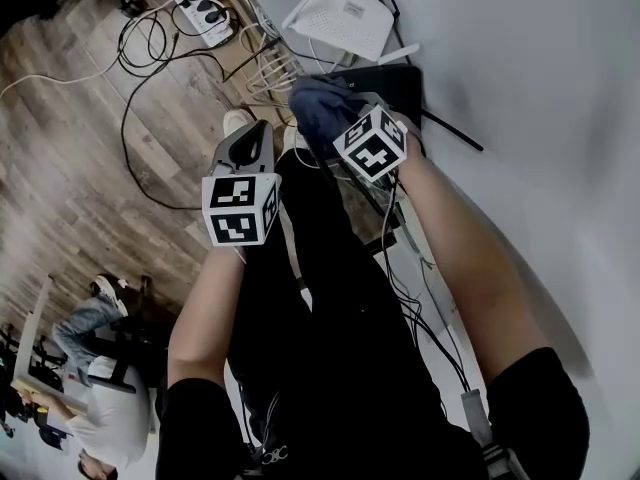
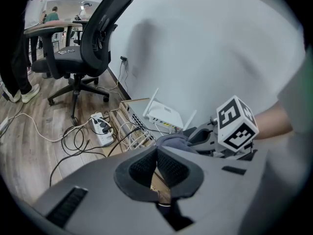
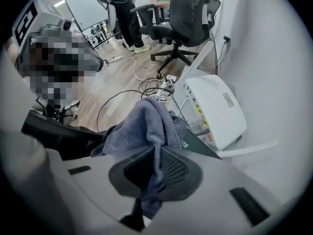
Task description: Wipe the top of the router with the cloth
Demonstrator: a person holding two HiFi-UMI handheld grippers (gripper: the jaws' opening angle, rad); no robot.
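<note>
Right tongs [image 3: 157, 155] are shut tight on a blue-grey cloth [image 3: 146, 126]. The cloth sticks up in a soft heap past the pads, and a bit hangs down between them. From the head view the cloth [image 1: 320, 103] hides the tips of these tongs.

Left tongs [image 2: 157, 155] have their pads pressed together with nothing in them. They are held just beside the right tongs, a little lower in the head view [image 1: 245, 133].

The white router [image 3: 215, 109] is close to the wall, near the cloth but not touching it. It has holes on top and white sticks poking out. It sits on a grey box [image 2: 128, 112] with lots of wires plugged into the front.

A dark flat thing [image 1: 395, 83] lies under the cloth; I cannot tell what it is.

On the wood floor [image 1: 80, 138], a white power strip [image 1: 205, 8] lies among looping black wires [image 1: 150, 58]. A black office chair [image 2: 93, 38] stands farther off, with its top cut off.
</note>
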